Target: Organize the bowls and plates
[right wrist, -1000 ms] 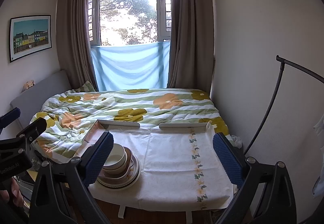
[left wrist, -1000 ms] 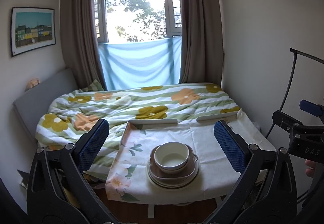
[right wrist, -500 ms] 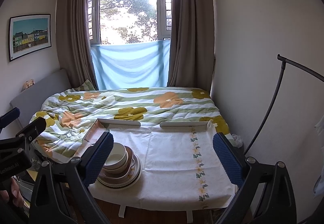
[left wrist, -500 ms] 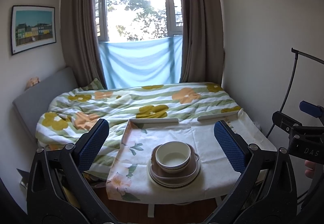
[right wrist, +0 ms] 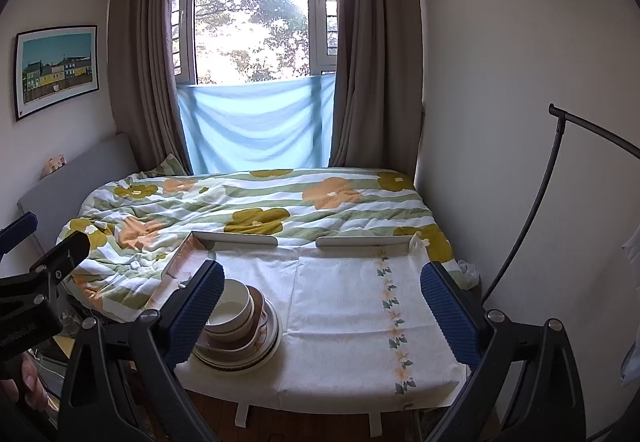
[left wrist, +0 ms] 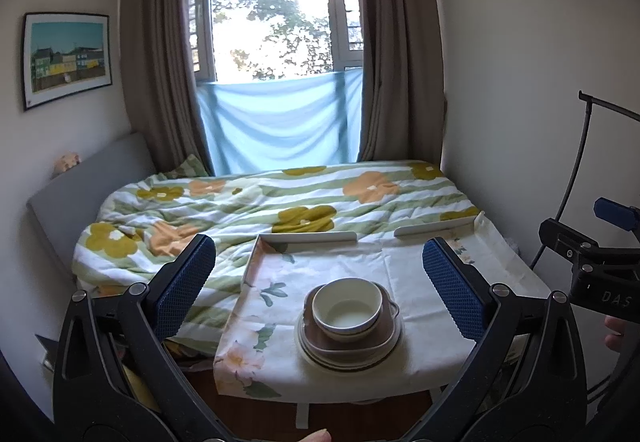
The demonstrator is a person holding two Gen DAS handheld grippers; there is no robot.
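White bowl (left wrist: 346,307) sat mouth up atop a brown handled dish (left wrist: 387,338), itself on stacked round plates (left wrist: 320,356); no long axis to speak of, apart from the dish's small handle pointing toward the right wall. Stack rested near the front left of a floral-clothed table (left wrist: 408,266), before the flowered bedspread (left wrist: 256,202) and window (left wrist: 276,10). Left gripper (left wrist: 320,290) hovered above and short of the stack, jaws wide apart, empty. Right gripper (right wrist: 322,304) likewise spread and empty, over the bare cloth beside the plates
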